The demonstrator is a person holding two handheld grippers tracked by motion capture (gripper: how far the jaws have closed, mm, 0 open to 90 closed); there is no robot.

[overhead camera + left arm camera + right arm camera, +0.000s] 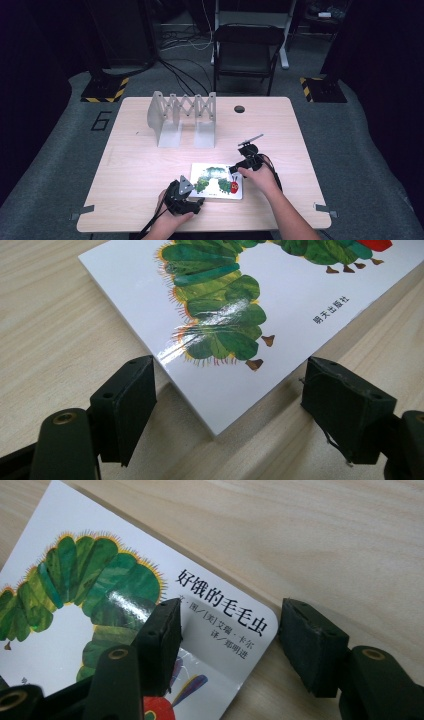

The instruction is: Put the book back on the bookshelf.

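The caterpillar picture book (217,180) lies flat on the bench (135,170). Both tools, left (227,405) and right (230,640), straddle opposite corners, released; closing carelessly might skid the glossy cover aside.

1. Both forearms enter from the bottom edge of the high view, each hand wrapped around a gripper body.
2. Left gripper (198,202): held low and nearly level, pointing right. Jaws stand wide apart, pads pressing on nothing.
3. Right gripper (235,168): hand reaches forward from the lower right, wrist bent so the tool points left and down. Jaws parted, not clamped.
4. Left hand (167,220) sits nearer the bottom edge than right hand (260,177); the two are well apart.
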